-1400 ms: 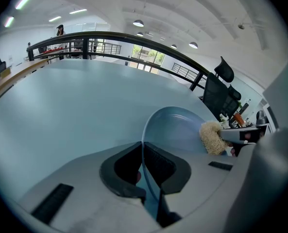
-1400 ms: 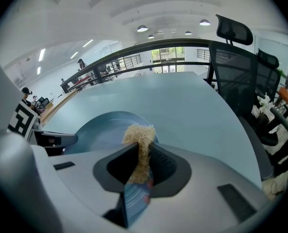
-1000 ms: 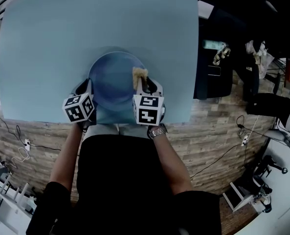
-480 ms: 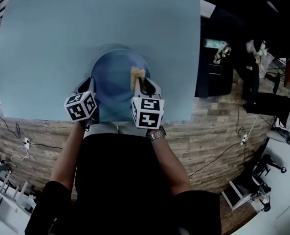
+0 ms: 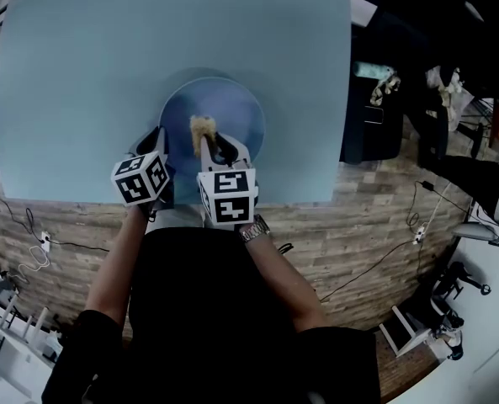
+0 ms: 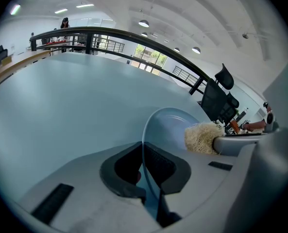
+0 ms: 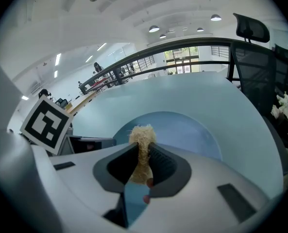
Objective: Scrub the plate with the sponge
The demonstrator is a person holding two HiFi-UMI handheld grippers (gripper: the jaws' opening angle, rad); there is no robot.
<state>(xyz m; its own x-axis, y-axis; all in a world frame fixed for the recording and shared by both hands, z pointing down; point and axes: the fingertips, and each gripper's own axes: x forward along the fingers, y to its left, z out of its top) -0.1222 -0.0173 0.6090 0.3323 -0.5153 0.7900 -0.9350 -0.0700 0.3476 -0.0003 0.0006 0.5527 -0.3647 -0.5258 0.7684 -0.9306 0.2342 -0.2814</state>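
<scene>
A blue plate [image 5: 228, 112] lies near the front edge of the pale blue table [image 5: 106, 57]. My left gripper [image 5: 158, 146] is shut on the plate's left rim [image 6: 144, 144]; the rim runs edge-on between its jaws. My right gripper [image 5: 209, 146] is shut on a tan fibrous sponge [image 5: 201, 129], which rests on the plate's inner surface left of centre. In the right gripper view the sponge [image 7: 142, 140] sticks up between the jaws over the plate [image 7: 187, 130]. The left gripper view shows the sponge [image 6: 202, 137] at the right, over the plate [image 6: 170, 125].
Black office chairs [image 5: 371, 99] and cluttered desks stand beyond the table's right edge. Brick-pattern floor [image 5: 375, 217] and cables lie below the table's front edge. The person's dark torso fills the lower middle of the head view.
My right gripper has carried the sponge leftward across the plate, from its right side to left of centre. The left gripper has held its place on the rim.
</scene>
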